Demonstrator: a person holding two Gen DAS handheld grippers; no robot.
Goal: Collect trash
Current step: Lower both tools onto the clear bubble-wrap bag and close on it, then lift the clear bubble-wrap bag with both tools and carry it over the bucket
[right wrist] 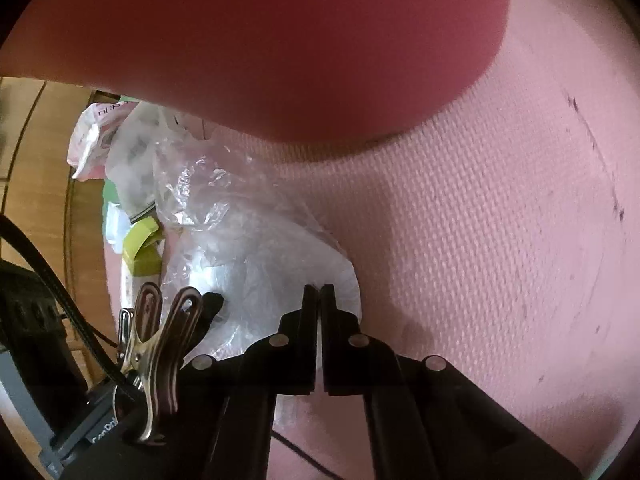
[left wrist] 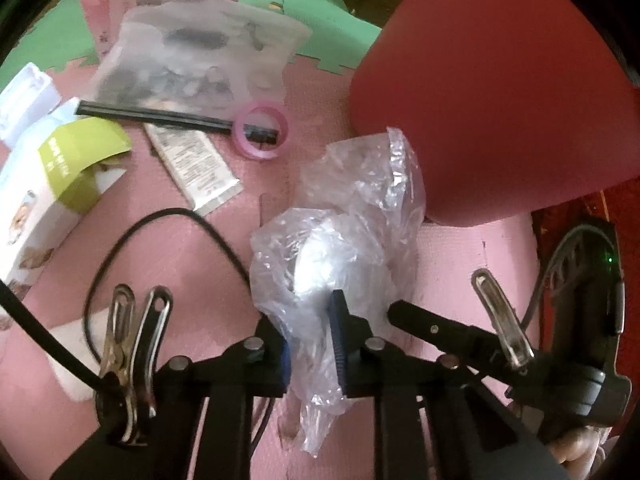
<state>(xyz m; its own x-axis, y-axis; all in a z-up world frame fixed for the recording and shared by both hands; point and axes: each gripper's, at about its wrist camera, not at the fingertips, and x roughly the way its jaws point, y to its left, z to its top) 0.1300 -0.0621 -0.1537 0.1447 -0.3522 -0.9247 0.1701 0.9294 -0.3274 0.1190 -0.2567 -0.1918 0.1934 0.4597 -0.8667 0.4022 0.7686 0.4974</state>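
A crumpled clear plastic bag [left wrist: 348,236] lies on the pink foam mat [left wrist: 180,264], right beside a big red rounded object [left wrist: 500,92]. My left gripper [left wrist: 312,340] is shut on the bag's near end, its blue pads squeezing the film. From the right, my right gripper [left wrist: 396,308] reaches in with its black tip at the bag's edge. In the right wrist view the right gripper [right wrist: 319,292] has its jaws pressed together over the same bag [right wrist: 240,232], a thin white fold of film showing between them.
Left of the bag lie a pink tape ring [left wrist: 262,130], a black strip [left wrist: 152,114], a white sachet [left wrist: 196,164], a white and green box [left wrist: 52,200] and a frosted pouch [left wrist: 192,64]. A black cable [left wrist: 160,216] loops over the mat. Green mat [left wrist: 320,20] at the back.
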